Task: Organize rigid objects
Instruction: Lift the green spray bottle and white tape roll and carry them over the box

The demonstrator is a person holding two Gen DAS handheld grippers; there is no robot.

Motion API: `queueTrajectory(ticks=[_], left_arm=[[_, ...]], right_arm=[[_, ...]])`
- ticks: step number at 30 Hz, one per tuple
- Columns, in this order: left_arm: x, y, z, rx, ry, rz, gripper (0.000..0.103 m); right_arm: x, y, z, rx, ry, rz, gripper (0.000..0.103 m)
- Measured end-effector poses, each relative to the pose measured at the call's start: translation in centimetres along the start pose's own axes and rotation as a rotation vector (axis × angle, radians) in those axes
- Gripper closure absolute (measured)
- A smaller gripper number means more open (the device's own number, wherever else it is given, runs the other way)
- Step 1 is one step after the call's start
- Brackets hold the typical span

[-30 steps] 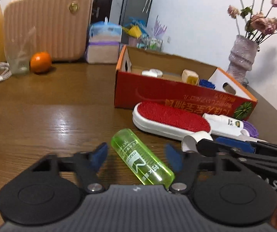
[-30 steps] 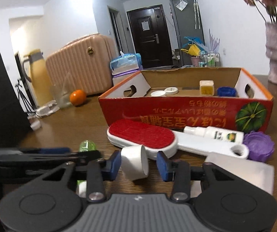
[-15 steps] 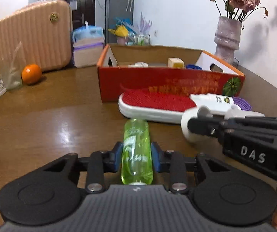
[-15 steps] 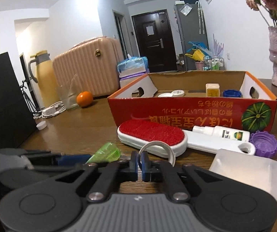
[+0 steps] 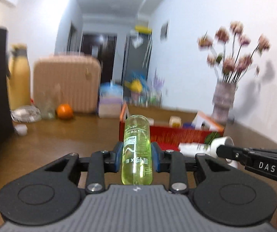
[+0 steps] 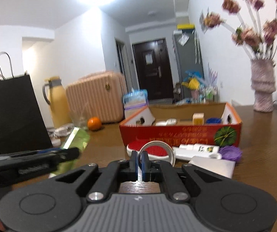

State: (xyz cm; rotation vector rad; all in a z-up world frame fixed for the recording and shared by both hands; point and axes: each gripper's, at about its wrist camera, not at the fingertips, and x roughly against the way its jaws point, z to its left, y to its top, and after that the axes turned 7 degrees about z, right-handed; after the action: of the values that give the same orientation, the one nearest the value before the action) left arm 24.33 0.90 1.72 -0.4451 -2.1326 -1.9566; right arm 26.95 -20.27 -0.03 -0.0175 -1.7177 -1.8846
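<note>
Both hands are loaded and clear of the surface point(image 6: 263, 135). The left gripper point(image 5: 137, 157) has its fingers clamped on the sides of the green bottle point(image 5: 136, 150), which points away toward the far red box point(image 6: 180, 133). The right gripper point(image 6: 140, 159) has its fingers pinched nearly together on the thin wall of a small white cup point(image 6: 157, 151), whose round mouth faces back at that hand. The left-hand view is smeared, so I can't say how squarely the bottle sits in the pads. To my eye the step is the carry to the box, and the thing to mind is its near wall: bring each piece over the rim before lowering, not into the red panel. The lint brush point(image 6: 153, 150), white bottle point(image 6: 198, 147) and purple lid point(image 6: 231, 152) lie just in front of the box, so stay above them. Set the bottle in at the emptier left end, away from the small items at the right, and let go only once it rests on the floor of the box. The cup, gripped by one thin edge, may swing; keep that hand steady.
</note>
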Motion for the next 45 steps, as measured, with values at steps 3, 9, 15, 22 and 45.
queueTrajectory(ticks=[3,9,15,22,45], left_arm=[[3.8,-0.1,-0.5,-0.012,-0.019,-0.073,0.072],[7.2,-0.4,-1.1,-0.003,-0.061,-0.107,0.072],[7.2,-0.3,-0.7,0.034,-0.071,-0.094,0.072],[2.5,4.3,-0.7,0.012,-0.075,-0.138,0.072],[-37.8,19.7,-0.3,-0.016,-0.036,0.493,0.072]], right_arm=[[2.9,-0.5,0.6,0.005,-0.026,-0.043,0.100],[7.2,-1.0,2.2,0.038,-0.043,-0.085,0.100],[8.1,-0.9,2.3,0.037,-0.048,-0.101,0.100],[5.2,1.5,0.9,0.056,-0.025,-0.094,0.100],[-32.8,19.8,-12.0,-0.029,-0.004,0.449,0.100]])
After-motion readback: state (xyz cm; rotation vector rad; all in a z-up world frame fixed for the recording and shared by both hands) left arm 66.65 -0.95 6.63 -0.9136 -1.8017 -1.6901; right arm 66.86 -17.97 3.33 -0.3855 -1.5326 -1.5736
